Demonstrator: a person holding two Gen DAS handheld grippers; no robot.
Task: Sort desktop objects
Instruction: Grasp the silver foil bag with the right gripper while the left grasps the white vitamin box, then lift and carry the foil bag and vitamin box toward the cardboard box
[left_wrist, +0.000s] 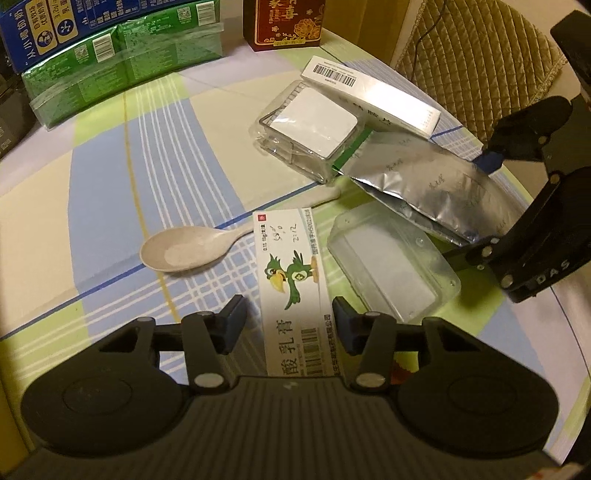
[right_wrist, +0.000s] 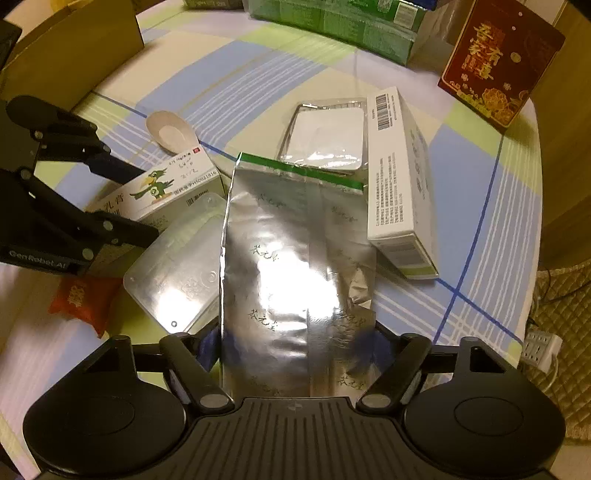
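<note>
Ointment box (left_wrist: 291, 291) is flanked by the spread fingers of the left gripper (left_wrist: 288, 325) — not clamped — at six o'clock on the checked tablecloth (left_wrist: 110, 177). Foil pouch (right_wrist: 291, 266) is straddled by the right gripper (right_wrist: 295, 354); whether it is gripped cannot be told. A spoon (left_wrist: 184, 251) is seen at nine o'clock.

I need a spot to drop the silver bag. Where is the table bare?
Bare cloth lies between the spoon and the green cartons, and right of the white box toward the table edge. The middle is crowded: silver bag, clear trays, parrot box.
</note>
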